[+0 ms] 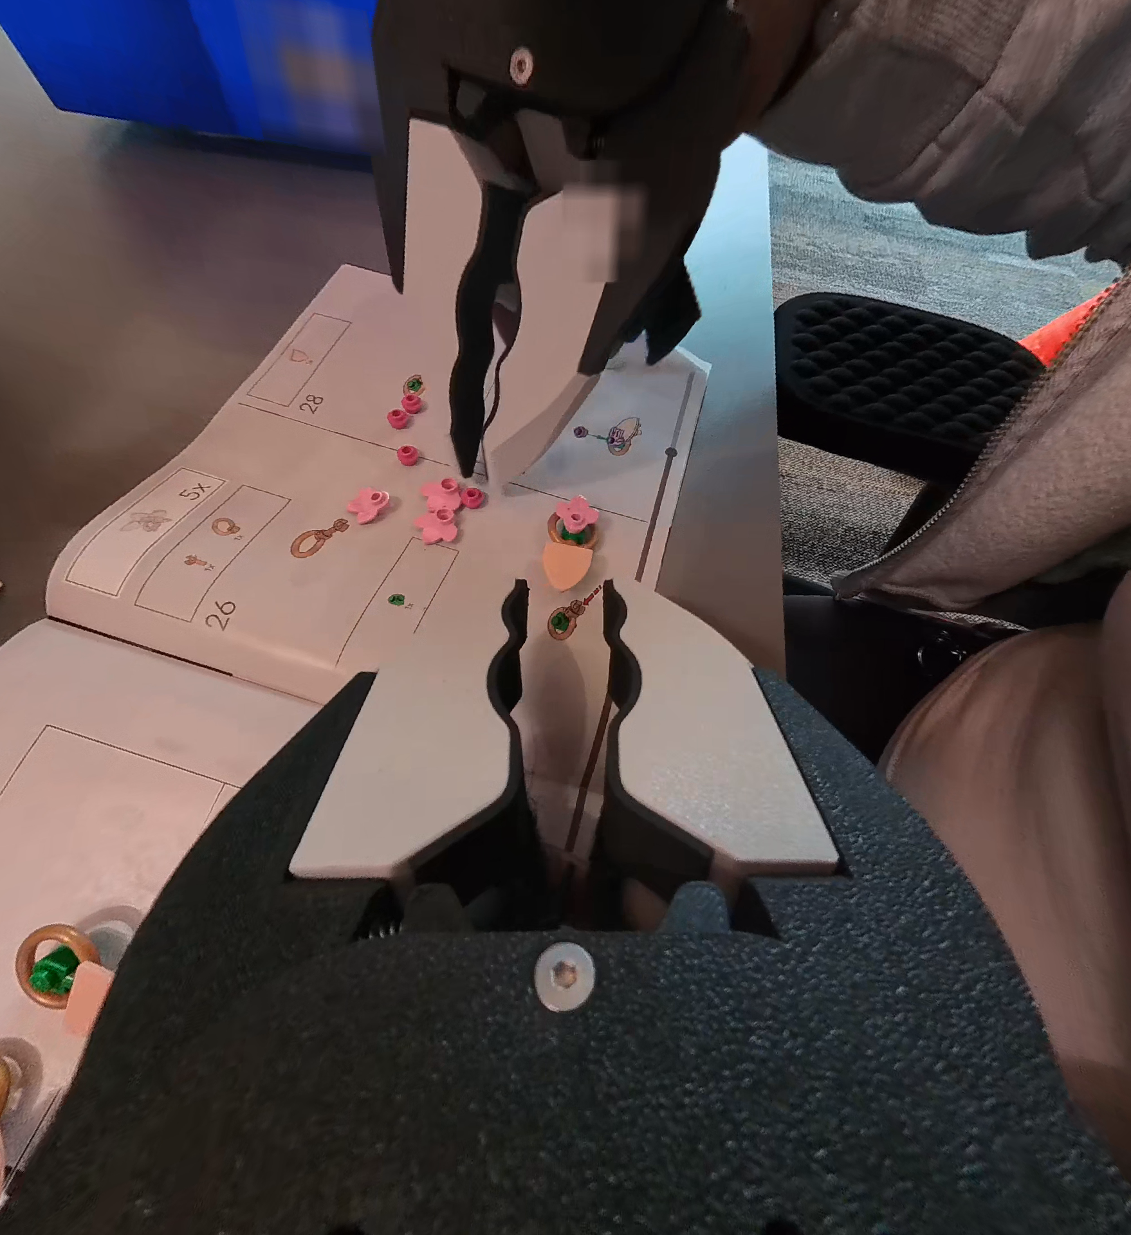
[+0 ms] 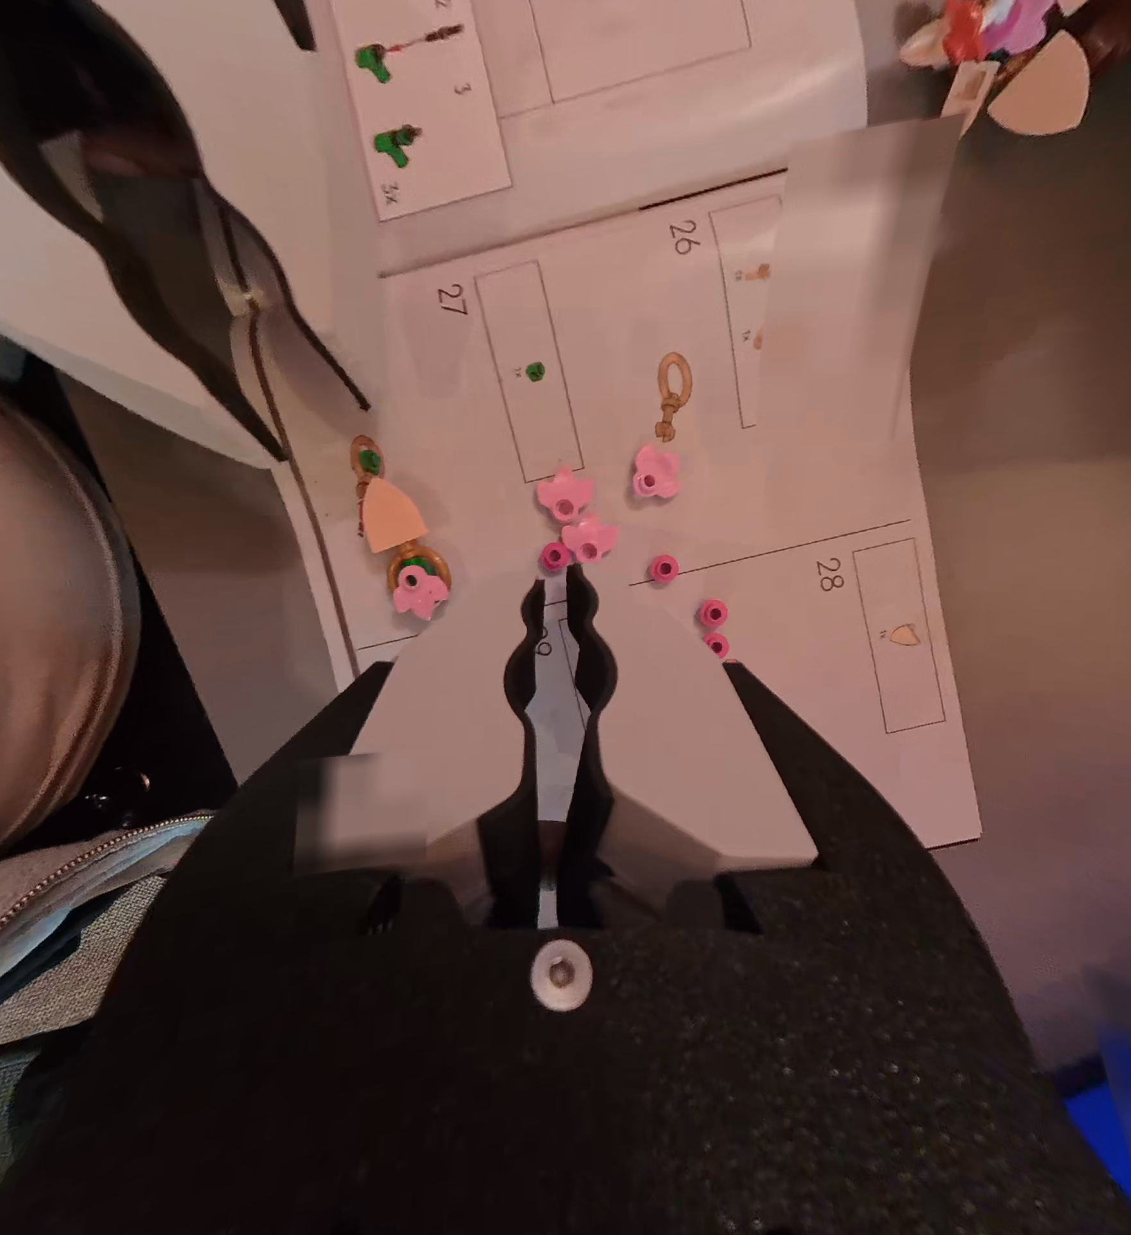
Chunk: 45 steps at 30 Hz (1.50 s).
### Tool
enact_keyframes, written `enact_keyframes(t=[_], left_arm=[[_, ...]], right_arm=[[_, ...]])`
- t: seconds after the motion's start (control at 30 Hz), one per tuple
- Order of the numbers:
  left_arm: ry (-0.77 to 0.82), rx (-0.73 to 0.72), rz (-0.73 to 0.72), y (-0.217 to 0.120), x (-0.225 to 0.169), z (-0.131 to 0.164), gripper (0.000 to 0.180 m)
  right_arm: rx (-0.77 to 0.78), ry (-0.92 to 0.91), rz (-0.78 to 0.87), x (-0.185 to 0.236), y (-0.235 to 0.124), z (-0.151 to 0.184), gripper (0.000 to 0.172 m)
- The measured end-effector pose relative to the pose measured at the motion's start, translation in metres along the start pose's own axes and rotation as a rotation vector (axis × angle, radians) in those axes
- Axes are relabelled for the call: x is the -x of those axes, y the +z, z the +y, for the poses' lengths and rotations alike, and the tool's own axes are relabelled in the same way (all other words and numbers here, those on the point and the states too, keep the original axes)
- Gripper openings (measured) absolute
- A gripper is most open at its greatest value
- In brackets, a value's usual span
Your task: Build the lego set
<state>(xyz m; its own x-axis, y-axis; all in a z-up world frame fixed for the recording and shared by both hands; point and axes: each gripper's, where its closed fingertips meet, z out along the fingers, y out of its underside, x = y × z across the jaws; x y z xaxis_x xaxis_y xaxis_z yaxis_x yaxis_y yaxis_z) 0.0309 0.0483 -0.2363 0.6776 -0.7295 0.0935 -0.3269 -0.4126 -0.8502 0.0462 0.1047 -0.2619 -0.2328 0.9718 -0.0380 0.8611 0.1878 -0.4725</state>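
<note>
An open instruction booklet (image 1: 168, 575) lies on the table. On it are three loose light pink flower pieces (image 2: 563, 498) and several dark pink round studs (image 2: 663, 569). My right gripper (image 2: 555, 580) points down at the page, its fingers a narrow slit apart with only paper between them. One stud (image 2: 554, 556) and one flower (image 2: 589, 538) lie just past its tips. It also shows from the front in the left wrist view (image 1: 476, 468). My left gripper (image 1: 564, 591) is open and empty. Just beyond its tips lies a small assembly (image 1: 569, 558): peach petal, gold ring, green piece and pink flower.
Two more ring-and-petal assemblies (image 1: 58, 969) lie on the booklet at lower left. A blue box (image 1: 148, 60) stands at the back. The table edge (image 1: 773, 468) runs close on the right, with a black chair (image 1: 897, 374) and a person's jacket sleeve (image 1: 1017, 100) beyond. A built flower model (image 2: 990, 60) stands beside the booklet.
</note>
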Motion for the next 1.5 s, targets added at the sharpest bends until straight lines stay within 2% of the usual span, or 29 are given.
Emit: enact_keyframes(t=[0.6,0.87,1.0,1.5], left_arm=[[-0.035,-0.014,0.014,-0.0022,0.0013,-0.0007,0.021],[-0.026,0.001,0.025,-0.0009,-0.0008,0.0012,0.022],[-0.022,0.006,0.026,-0.0006,-0.0014,0.0018,0.022],[-0.033,0.007,0.033,-0.001,-0.0012,0.0024,0.022]], right_arm=[[0.098,0.03,0.024,-0.0012,0.0051,-0.0018,0.008],[0.156,-0.022,-0.001,-0.0001,0.0072,-0.0031,0.005],[0.17,-0.032,-0.001,-0.0027,0.0068,-0.0029,0.011],[0.17,0.003,-0.065,0.0016,0.0085,-0.0079,0.009]])
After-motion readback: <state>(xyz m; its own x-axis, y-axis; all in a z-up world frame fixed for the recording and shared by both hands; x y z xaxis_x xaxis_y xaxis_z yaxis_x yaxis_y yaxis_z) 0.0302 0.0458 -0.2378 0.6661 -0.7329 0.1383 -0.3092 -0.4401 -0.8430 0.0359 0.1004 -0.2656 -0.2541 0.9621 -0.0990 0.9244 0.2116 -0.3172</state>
